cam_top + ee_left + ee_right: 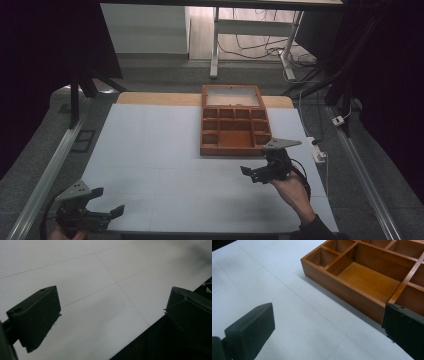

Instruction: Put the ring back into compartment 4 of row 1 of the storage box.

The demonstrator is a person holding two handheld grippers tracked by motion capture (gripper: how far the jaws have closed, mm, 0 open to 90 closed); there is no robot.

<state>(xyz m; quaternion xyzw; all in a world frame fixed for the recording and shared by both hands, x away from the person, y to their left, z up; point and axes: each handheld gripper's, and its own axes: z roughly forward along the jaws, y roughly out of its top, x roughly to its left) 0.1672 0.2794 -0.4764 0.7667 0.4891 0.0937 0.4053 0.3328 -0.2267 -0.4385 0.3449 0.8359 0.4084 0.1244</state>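
A brown wooden box point(233, 126) with several compartments and a raised lid at its far side lies on the white table point(165, 150), right of centre. In the right gripper view its front wall point(342, 288) and empty middle compartment are close. My right gripper point(256, 167) hovers just in front of the box's front right corner, open and holding nothing; its jaws point(327, 330) stand wide apart. My left gripper point(107, 200) is at the table's near left corner, open too, over bare white surface by the front edge point(112, 312).
The box's small compartments look empty from here. A metal rail point(50, 170) runs along the table's left side and another point(362, 170) along the right. A white plug block and cable point(319, 150) lie by the right edge. Desk legs stand beyond the table.
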